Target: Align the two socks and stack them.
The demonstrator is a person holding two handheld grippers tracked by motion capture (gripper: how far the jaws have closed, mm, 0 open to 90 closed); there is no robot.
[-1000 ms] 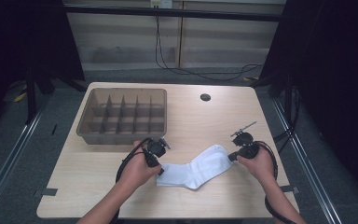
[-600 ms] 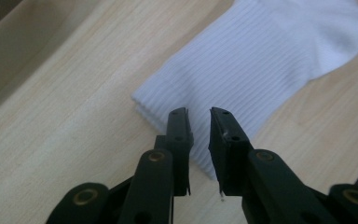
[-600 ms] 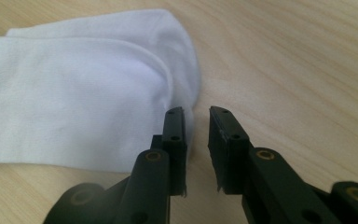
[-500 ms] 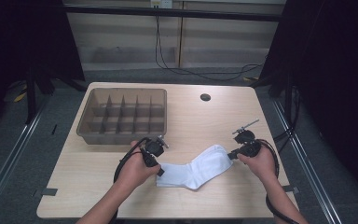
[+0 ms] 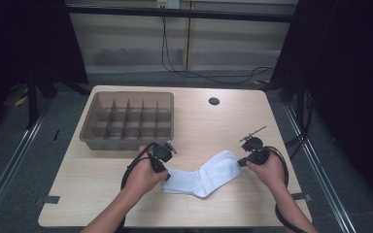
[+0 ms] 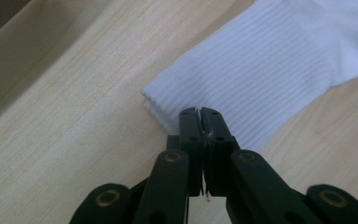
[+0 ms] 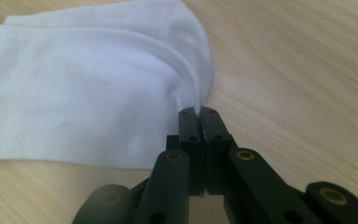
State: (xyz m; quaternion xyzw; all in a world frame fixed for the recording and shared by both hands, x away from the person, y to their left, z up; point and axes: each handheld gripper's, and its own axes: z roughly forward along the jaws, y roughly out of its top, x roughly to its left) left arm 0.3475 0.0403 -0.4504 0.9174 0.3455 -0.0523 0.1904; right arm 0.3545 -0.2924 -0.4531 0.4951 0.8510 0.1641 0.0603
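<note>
I have the white ribbed cotton sock [image 5: 204,175] lying flat on the near middle of the pale wooden table [image 5: 77,194]. My left gripper [image 6: 200,114] is pinched shut on its cuff edge, my right gripper [image 7: 199,113] clamped on its toe. Both ends look secured; lifting, folding and stowing in the brown divided tray [image 5: 128,121] remain.
</note>
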